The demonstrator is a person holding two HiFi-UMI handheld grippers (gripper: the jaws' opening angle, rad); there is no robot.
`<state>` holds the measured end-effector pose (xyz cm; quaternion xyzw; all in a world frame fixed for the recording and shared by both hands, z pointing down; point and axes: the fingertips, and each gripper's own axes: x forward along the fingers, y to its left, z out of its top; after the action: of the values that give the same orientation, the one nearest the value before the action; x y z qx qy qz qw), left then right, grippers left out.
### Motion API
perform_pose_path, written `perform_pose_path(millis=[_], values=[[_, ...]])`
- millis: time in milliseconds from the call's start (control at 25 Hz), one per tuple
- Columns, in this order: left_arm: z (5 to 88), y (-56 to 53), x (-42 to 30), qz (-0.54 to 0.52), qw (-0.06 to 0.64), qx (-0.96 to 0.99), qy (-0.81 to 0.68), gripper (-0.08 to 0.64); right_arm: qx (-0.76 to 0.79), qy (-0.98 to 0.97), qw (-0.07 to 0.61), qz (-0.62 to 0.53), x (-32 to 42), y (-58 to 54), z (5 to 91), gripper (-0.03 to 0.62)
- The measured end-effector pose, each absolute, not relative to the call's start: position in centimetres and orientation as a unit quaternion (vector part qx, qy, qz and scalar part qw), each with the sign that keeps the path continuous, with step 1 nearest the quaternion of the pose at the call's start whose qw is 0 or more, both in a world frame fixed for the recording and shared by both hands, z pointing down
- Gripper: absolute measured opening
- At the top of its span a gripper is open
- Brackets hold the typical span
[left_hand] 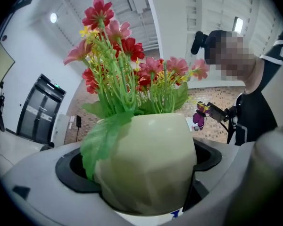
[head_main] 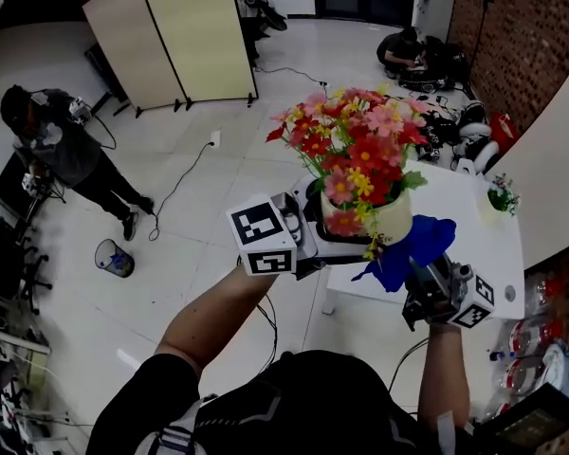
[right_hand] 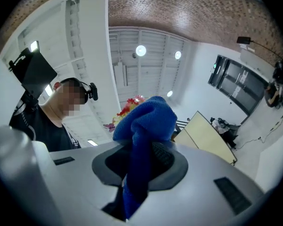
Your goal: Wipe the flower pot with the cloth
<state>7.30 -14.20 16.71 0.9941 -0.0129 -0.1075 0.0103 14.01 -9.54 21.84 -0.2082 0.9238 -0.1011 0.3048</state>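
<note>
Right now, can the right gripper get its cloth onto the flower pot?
Probably yes: the right gripper holds the cloth beside the flower pot, and the left gripper grips it from the other side.

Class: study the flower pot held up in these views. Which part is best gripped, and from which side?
Grip the flower pot on its cream body below the rim, coming in from the side. The flowers crowd the top, blocking any approach from above, and the faceted wall offers the jaws opposite faces. The left gripper holds it so.
</note>
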Motion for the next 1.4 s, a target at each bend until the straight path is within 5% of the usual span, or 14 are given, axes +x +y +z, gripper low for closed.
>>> perform_pose_path(millis=[600,880,1400], values=[[32.9,-16.8,4.6,-0.045,0.02,0.998,-0.042,0.583,-0.4,0.897,0.186,-0.02,19.0,-8.7,24.3,0.066],[39.0,-17.4,4.1,-0.023,0.047,0.998,-0.023,0.583,-0.469,0.881,0.046,-0.05,15.7,-10.0,30.1,0.066],[56.2,-19.1,8.4,0.015,0.037,0.999,0.012,0.581,-0.556,0.822,0.036,-0.118,20.1,-10.0,41.8,0.066]])
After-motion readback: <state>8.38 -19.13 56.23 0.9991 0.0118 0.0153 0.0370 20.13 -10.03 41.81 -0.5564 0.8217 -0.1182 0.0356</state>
